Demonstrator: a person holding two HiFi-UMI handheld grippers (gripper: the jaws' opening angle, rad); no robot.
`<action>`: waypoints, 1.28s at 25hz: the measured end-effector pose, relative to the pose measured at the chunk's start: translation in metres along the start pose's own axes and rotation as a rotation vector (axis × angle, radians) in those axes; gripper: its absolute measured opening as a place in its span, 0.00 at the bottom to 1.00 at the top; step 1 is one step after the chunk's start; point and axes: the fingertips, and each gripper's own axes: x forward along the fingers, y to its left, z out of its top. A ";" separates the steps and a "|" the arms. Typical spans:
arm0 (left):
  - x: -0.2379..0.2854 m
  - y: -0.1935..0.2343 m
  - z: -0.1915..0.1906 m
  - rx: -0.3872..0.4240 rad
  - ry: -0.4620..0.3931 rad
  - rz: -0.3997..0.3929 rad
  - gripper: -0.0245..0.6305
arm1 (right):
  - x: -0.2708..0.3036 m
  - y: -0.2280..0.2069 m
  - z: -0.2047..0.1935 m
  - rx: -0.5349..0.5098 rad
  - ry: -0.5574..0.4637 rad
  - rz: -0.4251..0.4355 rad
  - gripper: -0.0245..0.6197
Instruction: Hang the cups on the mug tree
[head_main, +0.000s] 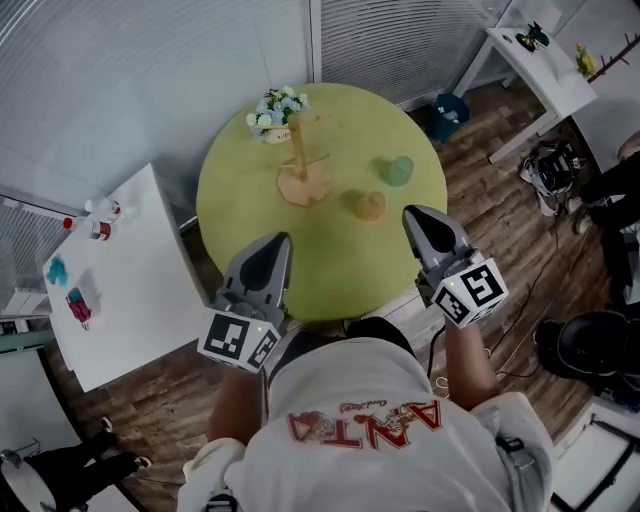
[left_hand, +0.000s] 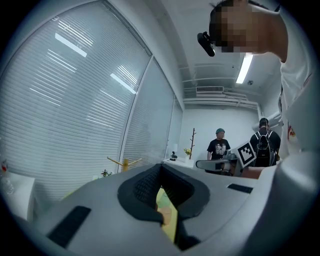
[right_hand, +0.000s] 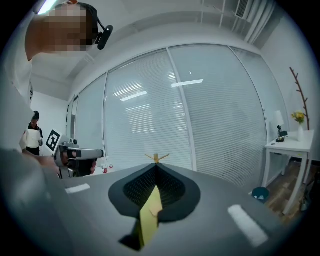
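A wooden mug tree (head_main: 298, 158) stands on the round yellow-green table (head_main: 240, 210), toward its far side. To its right sit a green cup (head_main: 397, 171) and, nearer me, a tan cup (head_main: 369, 205). My left gripper (head_main: 278, 243) hovers over the table's near left, shut and empty. My right gripper (head_main: 418, 215) is over the near right, just right of the tan cup, also shut with nothing in it. The mug tree's top (right_hand: 156, 158) peeks over the right gripper (right_hand: 156, 167) in the right gripper view. It also shows as the mug tree's top (left_hand: 124, 162) beyond the left gripper (left_hand: 161, 167).
A pot of flowers (head_main: 277, 110) stands behind the tree at the table's far edge. A white side table (head_main: 130, 280) with small items is at the left, a white desk (head_main: 545, 60) at the top right. A dark bag (head_main: 449, 112) lies on the floor. People (left_hand: 218, 146) stand far off.
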 end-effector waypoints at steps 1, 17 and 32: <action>0.010 -0.001 -0.001 -0.002 0.008 0.010 0.05 | 0.003 -0.012 -0.002 0.011 0.005 0.006 0.04; 0.057 0.027 -0.018 -0.025 0.080 -0.003 0.05 | 0.053 -0.065 -0.053 0.077 0.126 -0.066 0.10; 0.054 0.054 -0.052 -0.083 0.157 0.014 0.05 | 0.105 -0.093 -0.227 -0.060 0.651 -0.099 0.53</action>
